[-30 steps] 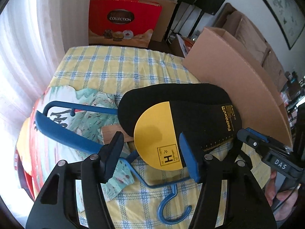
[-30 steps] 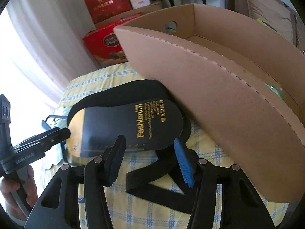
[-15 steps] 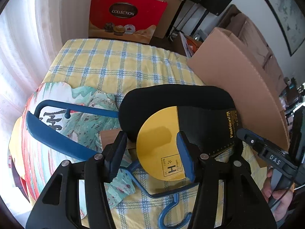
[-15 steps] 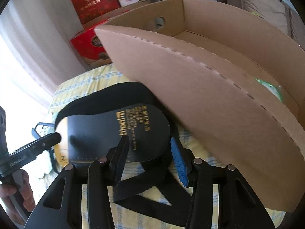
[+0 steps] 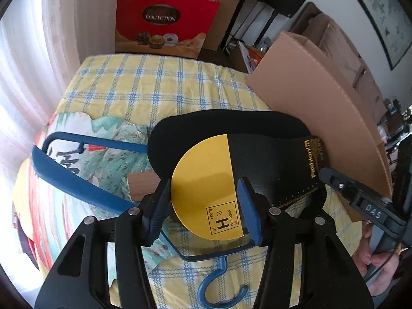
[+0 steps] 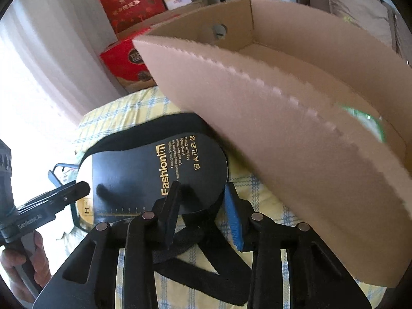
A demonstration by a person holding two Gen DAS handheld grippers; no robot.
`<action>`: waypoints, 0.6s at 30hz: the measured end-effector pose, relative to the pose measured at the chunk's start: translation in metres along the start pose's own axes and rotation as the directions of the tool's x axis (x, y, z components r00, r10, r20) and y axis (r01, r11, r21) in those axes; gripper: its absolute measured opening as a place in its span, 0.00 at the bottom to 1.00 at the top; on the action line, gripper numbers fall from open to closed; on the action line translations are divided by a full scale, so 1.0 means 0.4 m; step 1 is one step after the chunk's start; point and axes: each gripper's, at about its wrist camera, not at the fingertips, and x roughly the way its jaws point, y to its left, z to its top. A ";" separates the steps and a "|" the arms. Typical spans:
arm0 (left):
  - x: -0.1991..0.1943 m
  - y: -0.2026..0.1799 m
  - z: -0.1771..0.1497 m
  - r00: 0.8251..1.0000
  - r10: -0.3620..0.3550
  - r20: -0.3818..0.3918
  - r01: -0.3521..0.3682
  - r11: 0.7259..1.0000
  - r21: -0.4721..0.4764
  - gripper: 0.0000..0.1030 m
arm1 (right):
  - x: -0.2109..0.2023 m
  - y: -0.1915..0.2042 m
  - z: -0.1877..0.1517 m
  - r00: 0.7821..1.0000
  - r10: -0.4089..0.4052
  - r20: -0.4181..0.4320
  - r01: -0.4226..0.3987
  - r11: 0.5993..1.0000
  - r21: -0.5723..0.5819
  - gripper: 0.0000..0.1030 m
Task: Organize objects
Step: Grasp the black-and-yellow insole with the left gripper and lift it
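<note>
A black eye mask with a black-and-yellow card point(image 5: 206, 180) lies on the checked bedspread point(image 5: 159, 87). My left gripper point(image 5: 203, 208) is open, its fingers either side of the card's yellow end. My right gripper point(image 6: 203, 213) is open around the card's black "Fashion" end point(image 6: 164, 164), with the black straps point(image 6: 195, 247) below it. A blue hanger point(image 5: 77, 180) lies under the mask on a printed cloth point(image 5: 51, 193). A large cardboard box point(image 6: 283, 118) stands open to the right of the mask.
Red gift boxes point(image 5: 164, 23) and other cartons stand beyond the bed's far end. A white curtain point(image 5: 31, 59) hangs on the left. Something green point(image 6: 365, 121) lies inside the cardboard box. A brown strip point(image 5: 141, 182) pokes out under the mask.
Both grippers have moved forward onto the mask card. The left fingers have narrowed around the yellow end, the right fingers around the black end. The mask has not left the bed.
</note>
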 end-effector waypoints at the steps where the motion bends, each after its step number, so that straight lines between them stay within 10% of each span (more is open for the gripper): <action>1: -0.005 -0.003 -0.001 1.000 0.006 0.004 -0.006 1.000 0.006 0.45 | -0.009 0.005 0.002 1.000 -0.006 0.007 0.006 1.000 -0.010 0.33; 18: -0.209 -0.077 0.056 0.987 -0.059 0.150 0.054 0.998 0.036 0.43 | -0.219 0.027 0.037 0.990 0.007 0.138 0.000 0.998 -0.055 0.32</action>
